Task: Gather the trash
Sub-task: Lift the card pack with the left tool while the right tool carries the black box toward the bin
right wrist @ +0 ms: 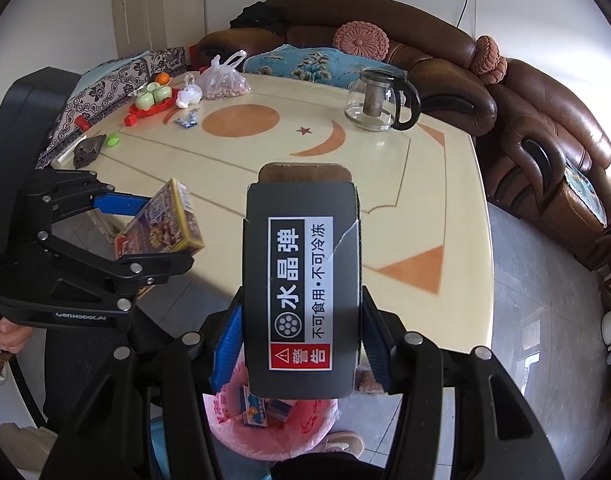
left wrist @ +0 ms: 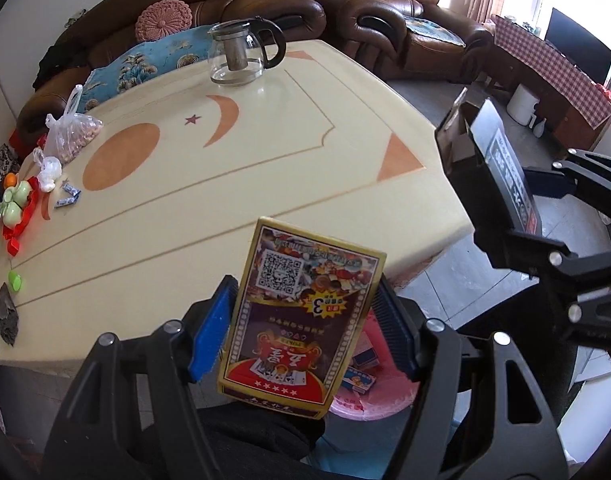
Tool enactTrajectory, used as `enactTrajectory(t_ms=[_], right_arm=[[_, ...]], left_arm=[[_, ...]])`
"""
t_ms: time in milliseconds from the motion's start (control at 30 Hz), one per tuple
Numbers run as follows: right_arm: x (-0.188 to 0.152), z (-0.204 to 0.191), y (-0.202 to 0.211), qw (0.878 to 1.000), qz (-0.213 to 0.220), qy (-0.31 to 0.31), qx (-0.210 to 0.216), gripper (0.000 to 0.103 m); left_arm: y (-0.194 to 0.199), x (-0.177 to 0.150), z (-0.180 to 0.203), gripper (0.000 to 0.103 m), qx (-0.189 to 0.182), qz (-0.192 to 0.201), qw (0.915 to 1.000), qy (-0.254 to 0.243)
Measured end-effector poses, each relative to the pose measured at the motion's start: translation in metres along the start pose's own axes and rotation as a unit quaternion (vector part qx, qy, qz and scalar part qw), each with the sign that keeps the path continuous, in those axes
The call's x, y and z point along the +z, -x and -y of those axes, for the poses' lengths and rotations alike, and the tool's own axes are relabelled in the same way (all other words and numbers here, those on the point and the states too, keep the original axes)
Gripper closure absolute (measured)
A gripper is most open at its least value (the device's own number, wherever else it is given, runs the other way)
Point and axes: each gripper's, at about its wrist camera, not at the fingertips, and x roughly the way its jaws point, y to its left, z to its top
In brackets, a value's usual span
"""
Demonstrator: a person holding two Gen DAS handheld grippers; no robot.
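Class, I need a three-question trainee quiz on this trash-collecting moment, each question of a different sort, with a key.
1. True or false: the left claw is shut on the card box.
2. Multiple choice: the black box in the right claw hangs above: A) the glass teapot, B) the pink-lined bin, C) the sofa.
3. Fill in: the bag of nuts rests on the ____.

Key: 1 true; 2 B; 3 table.
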Motion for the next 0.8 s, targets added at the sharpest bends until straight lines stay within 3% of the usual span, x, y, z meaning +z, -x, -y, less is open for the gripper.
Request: enactTrajectory(t_ms=[433, 800], right_arm=[[-0.041, -0.004, 0.011, 1.0, -0.013, -0.017, 0.009, 0.051], [-0.084, -0.006, -0.013, 0.998, -0.052, -0.036, 0.023, 0.051]], left_arm=[[-0.011, -0.028, 0.021, 0.036, -0.034, -0.017, 0.9993, -0.001], [-0.057, -0.061, 0.035, 0.036, -0.073, -0.067, 0.9951, 0.001]])
